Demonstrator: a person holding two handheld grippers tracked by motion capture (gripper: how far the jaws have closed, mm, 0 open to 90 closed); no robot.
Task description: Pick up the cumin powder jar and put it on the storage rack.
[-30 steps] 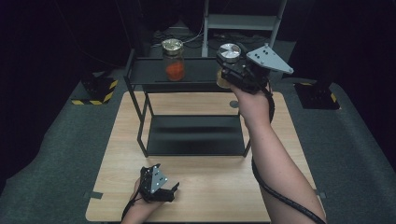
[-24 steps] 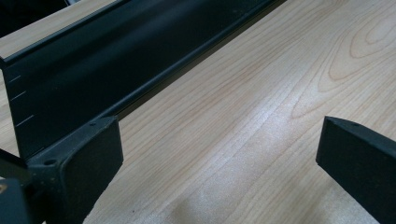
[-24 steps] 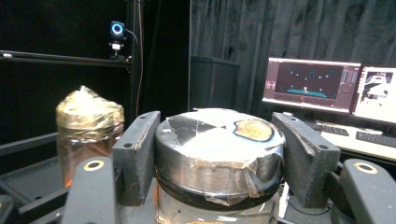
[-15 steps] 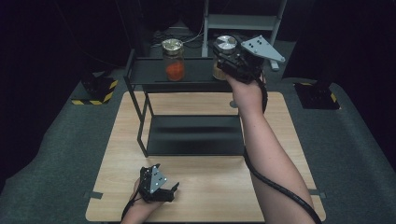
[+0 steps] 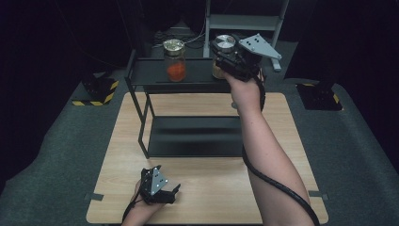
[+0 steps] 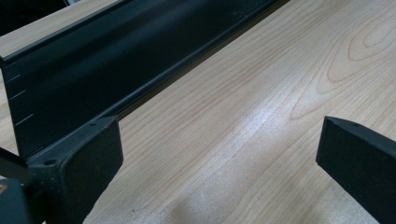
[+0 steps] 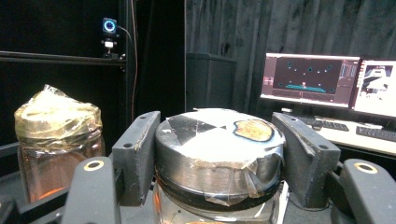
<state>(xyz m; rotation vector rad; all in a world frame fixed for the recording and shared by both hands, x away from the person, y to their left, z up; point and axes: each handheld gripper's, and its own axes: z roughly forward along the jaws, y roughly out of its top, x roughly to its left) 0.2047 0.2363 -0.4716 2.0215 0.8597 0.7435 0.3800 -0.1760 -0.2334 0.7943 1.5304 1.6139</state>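
Observation:
A glass jar with a taped silver lid is at the right end of the black rack's top shelf, and my right gripper is shut on it just under the lid. I cannot tell whether the jar's base touches the shelf. A second jar, with a gold taped lid and orange contents, stands on the same shelf to the left. My left gripper rests on the wooden table near its front edge, open, with bare wood between its jaws.
The rack's lower shelf lies on the table's middle. Yellow-black striped stands sit on the floor at the left, and a dark one at the right. A metal shelving unit rises behind the rack. Monitors glow beyond.
My right gripper has carried the silver-lidded jar a little farther back and left, over the top shelf's right end. The left gripper has stayed in place.

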